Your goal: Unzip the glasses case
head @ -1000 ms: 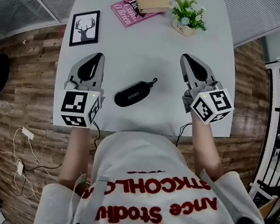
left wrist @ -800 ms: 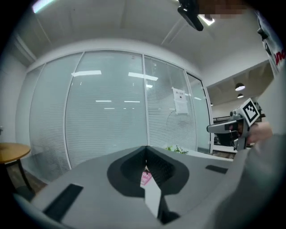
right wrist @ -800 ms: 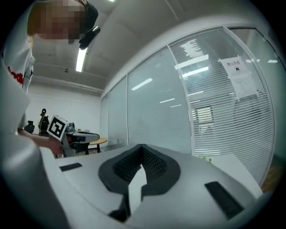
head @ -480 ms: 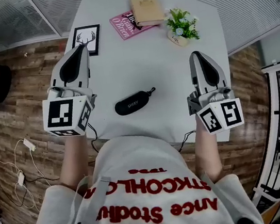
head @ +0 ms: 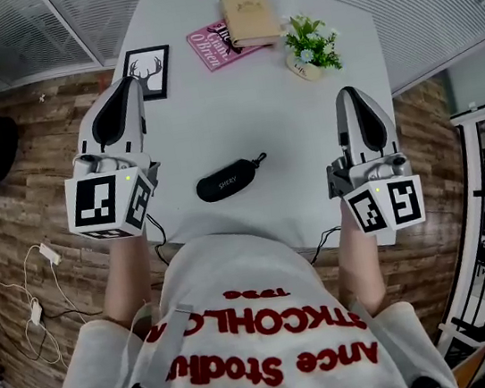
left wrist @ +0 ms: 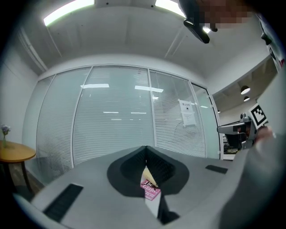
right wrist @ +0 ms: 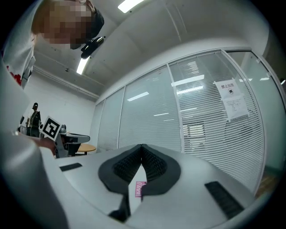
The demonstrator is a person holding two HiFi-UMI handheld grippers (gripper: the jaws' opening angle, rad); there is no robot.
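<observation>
White table (head: 237, 99) bears the black glasses case (head: 225, 180) near its front edge, apparently zipped, with the pull tab (head: 260, 157) at its two o'clock end. The left gripper (head: 128, 84) at ten o'clock and the right gripper (head: 347, 93) at three hang well apart from it, both pinched closed and empty. Unpinned, the case would likely skid when the tab is tugged. A pink book (head: 209, 44) lies far off at twelve.

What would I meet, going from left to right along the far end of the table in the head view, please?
A framed deer picture → pink book → tan book, lying partly on it → potted plant.
</observation>
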